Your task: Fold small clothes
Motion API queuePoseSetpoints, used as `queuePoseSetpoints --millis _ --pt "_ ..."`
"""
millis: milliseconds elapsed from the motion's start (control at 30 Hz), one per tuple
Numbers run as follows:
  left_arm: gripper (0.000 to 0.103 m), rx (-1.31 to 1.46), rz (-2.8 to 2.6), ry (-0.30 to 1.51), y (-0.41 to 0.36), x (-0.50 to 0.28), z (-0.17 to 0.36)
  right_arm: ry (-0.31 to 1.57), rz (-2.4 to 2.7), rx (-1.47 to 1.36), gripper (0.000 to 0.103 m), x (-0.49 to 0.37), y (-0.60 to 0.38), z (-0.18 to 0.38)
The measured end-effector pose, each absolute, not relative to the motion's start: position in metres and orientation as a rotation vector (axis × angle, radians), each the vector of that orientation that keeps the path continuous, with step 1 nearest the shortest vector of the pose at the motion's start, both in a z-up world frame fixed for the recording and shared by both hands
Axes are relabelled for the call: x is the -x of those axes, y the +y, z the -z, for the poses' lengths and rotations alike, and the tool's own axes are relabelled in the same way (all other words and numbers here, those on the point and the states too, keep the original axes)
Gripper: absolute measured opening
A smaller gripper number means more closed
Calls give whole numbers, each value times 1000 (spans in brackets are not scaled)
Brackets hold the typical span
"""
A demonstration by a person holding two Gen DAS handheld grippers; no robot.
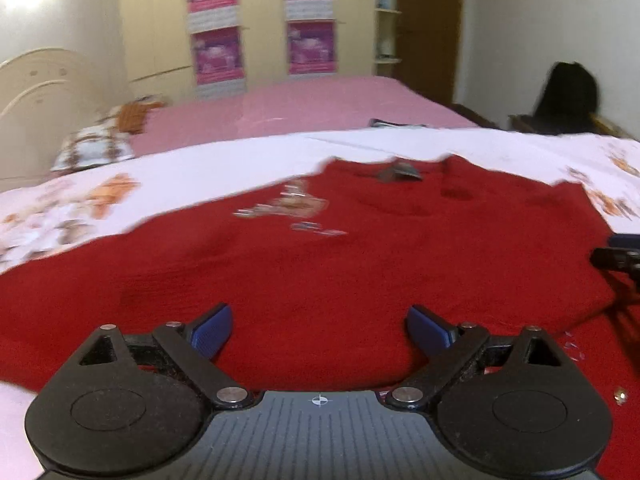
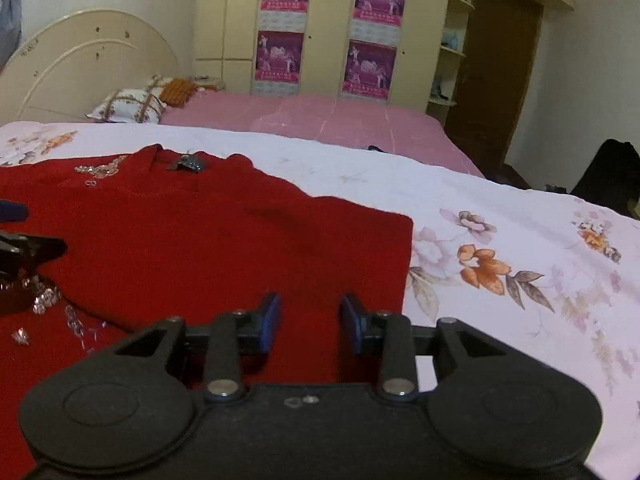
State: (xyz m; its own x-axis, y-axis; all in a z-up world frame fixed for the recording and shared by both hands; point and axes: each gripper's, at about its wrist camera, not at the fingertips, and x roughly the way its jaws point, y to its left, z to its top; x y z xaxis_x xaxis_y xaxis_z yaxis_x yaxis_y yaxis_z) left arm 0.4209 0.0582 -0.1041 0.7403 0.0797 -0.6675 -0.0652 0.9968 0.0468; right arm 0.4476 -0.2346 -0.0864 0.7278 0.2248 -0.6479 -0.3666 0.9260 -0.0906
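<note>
I am holding my left gripper (image 1: 319, 330) spread wide over the red sweater (image 1: 320, 256). My right gripper (image 2: 309, 322) is hovering with jaws apart above the sweater's edge, gripping nothing.

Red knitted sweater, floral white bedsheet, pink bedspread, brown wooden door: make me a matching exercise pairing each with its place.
Things:
1. Red knitted sweater
2. Floral white bedsheet
3. Pink bedspread
4. Brown wooden door

Places:
A. Far right, beside the cupboard shelves
B. Right under both open grippers
C. Spread beneath the garment, reaching out to its right
D. On the far bed, below the purple posters

Pairs: 1-B, 2-C, 3-D, 4-A
</note>
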Motion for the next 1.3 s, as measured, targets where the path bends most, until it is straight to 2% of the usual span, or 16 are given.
queuePoseSetpoints --millis 100,267,300,333,367,500,700,1033,1067,1100,1133,1300 --pt "94 74 -134 665 101 -392 88 672 -337 117 35 -442 -250 74" --pt "94 284 -331 545 228 -328 84 684 -335 58 35 -422 -272 69" --pt "92 353 -382 522 258 -315 87 691 -335 47 35 -418 -275 69" --pt "83 442 -430 501 290 -301 90 695 -333 37 35 -415 -277 68" --pt "81 539 -455 481 319 -289 95 698 -334 24 35 -412 -279 68" --pt "81 894 -550 424 410 -259 126 710 -324 -15 35 -411 -280 66" --pt "81 1082 -523 329 456 -258 148 709 -330 -20 36 -414 -265 64" --pt "81 1006 -535 346 485 -294 151 690 -324 -26 37 -417 -261 53" --pt "64 946 -544 386 484 -300 146 693 -319 -32 37 -417 -263 53" --pt "42 835 -592 462 479 -306 138 699 -313 -42 37 -418 -266 54" --pt "5 732 -621 539 471 -316 132 704 -307 -55 37 -419 -269 56" --pt "4 499 -391 488 385 -350 88 716 -287 -112 37 -419 -278 60"
